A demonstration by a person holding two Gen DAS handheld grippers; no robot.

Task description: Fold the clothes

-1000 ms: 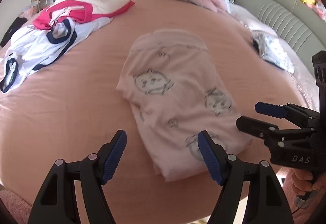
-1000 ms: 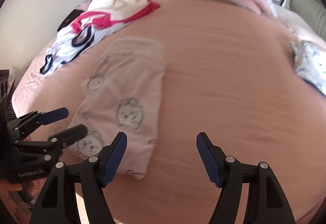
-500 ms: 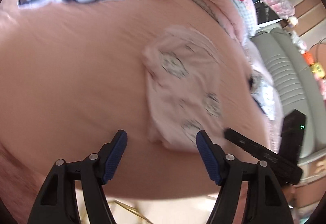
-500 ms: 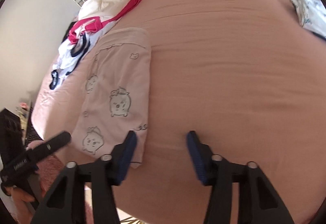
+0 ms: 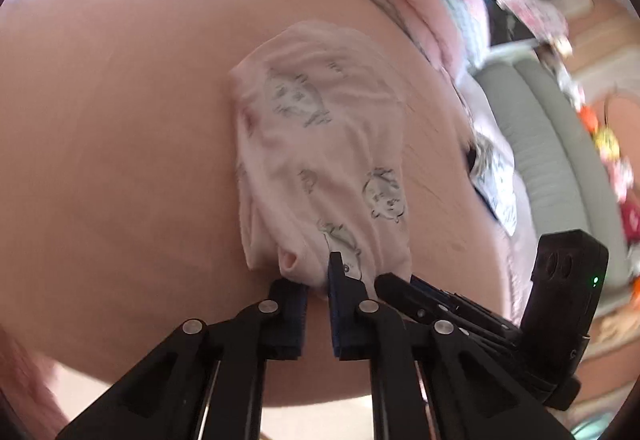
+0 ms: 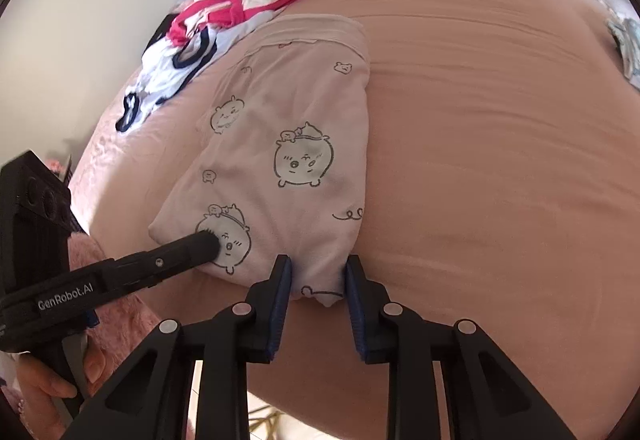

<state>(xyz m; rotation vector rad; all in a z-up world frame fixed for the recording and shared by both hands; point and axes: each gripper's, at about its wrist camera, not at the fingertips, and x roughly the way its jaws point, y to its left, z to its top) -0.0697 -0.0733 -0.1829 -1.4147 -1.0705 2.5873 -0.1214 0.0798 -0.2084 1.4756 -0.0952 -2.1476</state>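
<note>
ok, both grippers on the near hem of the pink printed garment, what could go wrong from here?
1. The left gripper is closing on a thin bunch of the pink garment; it may catch only the top layer and undo the fold.
2. The right gripper is also closing, on a corner; it could slip.
3. The grippers are close together, so the hem may sag or they may collide.

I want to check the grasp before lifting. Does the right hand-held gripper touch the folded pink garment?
Touching. In the right wrist view, the closing right hand-held gripper has the near corner of the folded pink garment bunched between its blue pads, with no gap visible.
</note>
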